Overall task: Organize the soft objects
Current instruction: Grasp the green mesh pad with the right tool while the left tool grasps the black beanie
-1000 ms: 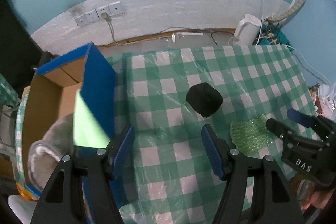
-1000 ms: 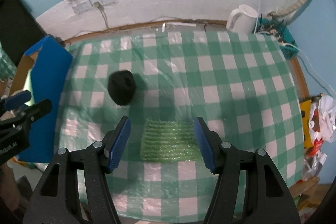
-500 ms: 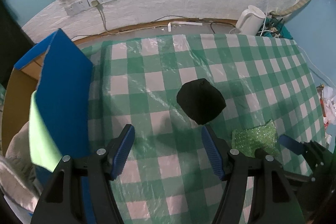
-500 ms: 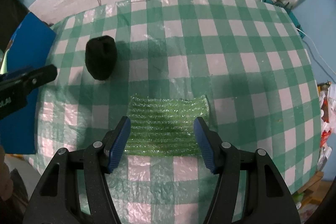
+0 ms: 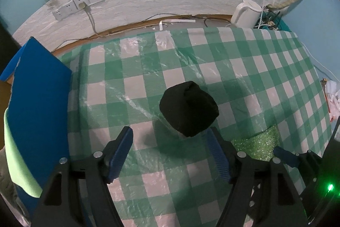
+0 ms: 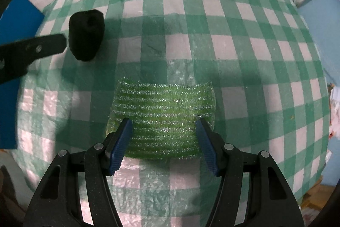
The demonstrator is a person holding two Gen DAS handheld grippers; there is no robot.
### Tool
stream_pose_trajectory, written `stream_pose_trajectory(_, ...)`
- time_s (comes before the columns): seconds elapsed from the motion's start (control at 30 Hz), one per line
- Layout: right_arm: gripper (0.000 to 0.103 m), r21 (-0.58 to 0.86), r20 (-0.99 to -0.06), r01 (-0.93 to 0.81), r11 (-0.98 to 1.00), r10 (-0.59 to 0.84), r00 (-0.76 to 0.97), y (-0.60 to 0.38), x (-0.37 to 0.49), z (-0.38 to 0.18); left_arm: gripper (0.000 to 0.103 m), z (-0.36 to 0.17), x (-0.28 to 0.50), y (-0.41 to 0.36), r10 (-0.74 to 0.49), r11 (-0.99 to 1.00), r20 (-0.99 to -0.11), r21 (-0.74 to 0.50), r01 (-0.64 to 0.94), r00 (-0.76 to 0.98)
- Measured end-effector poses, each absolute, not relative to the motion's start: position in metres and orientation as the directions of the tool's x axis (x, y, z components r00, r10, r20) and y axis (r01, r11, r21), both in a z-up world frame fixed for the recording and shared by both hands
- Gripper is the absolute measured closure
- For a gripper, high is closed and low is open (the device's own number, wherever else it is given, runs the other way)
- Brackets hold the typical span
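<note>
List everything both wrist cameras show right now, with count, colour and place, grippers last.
soft black knitted bundle: one, black, mid-table, just beyond the left gripper's fingertips
sparkly green mesh scrub pad: one, green, flat on the table under the right gripper
checked plastic-covered tablecloth: one, green and white, covering the table
blue-sided cardboard box: one, blue, at the table's left edge
light green cloth: one, pale green, draped at the box
white electric kettle: one, white, behind the table by the wall
wall socket strip: one, white, on the wall
left gripper: one, black with blue pads, jaws opening, nothing between them
right gripper: one, same colours, open, above the pad
</note>
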State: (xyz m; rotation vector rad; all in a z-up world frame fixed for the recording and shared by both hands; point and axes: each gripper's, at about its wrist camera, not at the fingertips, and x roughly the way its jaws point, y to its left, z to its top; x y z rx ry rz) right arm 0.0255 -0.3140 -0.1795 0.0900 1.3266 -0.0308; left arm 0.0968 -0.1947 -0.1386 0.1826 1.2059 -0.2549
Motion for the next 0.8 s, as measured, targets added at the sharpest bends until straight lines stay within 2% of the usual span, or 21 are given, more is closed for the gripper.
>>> stream_pose_trajectory(0.2,0.042,0.024,-0.966,0.049,0.998,0.011,0.258,-0.307,0.022,-0.181,0.03,-0.143,0.1,-0.203,-0.094,0.952,-0.937,0.015,0.307,0.336)
stream_pose_trajectory(0.23,0.048,0.023,-0.965,0.048,0.999,0.01,0.26,-0.307,0.022,-0.181,0.029,-0.144,0.1,-0.204,-0.093,0.951,-0.937,0.016,0.308,0.335)
stream_pose_trajectory(0.27,0.059,0.022,-0.964,0.05,0.999,0.008,0.266,-0.308,0.022,-0.18,0.029,-0.145,0.1,-0.205,-0.092,0.951,-0.938,0.017,0.309,0.334)
stream_pose_trajectory(0.3,0.066,0.022,-0.962,0.055,0.998,0.006,0.271,-0.31,0.022,-0.18,0.029,-0.146,0.101,-0.205,-0.094,0.951,-0.939,0.014,0.308,0.331)
stream_pose_trajectory(0.33,0.083,0.022,-0.961,0.061,0.998,0.004,0.276,-0.31,0.02,-0.178,0.029,-0.147,0.101,-0.206,-0.097,0.952,-0.939,0.01,0.307,0.329)
stream_pose_trajectory(0.37,0.089,0.028,-0.961,0.068,0.997,0.008,0.276,-0.313,0.021,-0.177,0.029,-0.148,0.101,-0.207,-0.098,0.952,-0.939,0.007,0.306,0.328)
stream_pose_trajectory(0.53,0.092,0.081,-0.959,0.093,0.992,0.052,0.28,-0.323,0.025,-0.176,0.028,-0.154,0.107,-0.212,-0.093,0.952,-0.942,0.01,0.306,0.321)
stream_pose_trajectory(0.63,0.092,0.094,-0.955,0.103,0.99,0.06,0.291,-0.325,0.027,-0.173,0.023,-0.158,0.111,-0.215,-0.09,0.952,-0.942,0.014,0.306,0.324)
stream_pose_trajectory(0.8,0.092,0.116,-0.945,0.118,0.986,0.073,0.317,-0.331,0.019,-0.165,0.022,-0.166,0.117,-0.22,-0.092,0.95,-0.946,0.011,0.312,0.312)
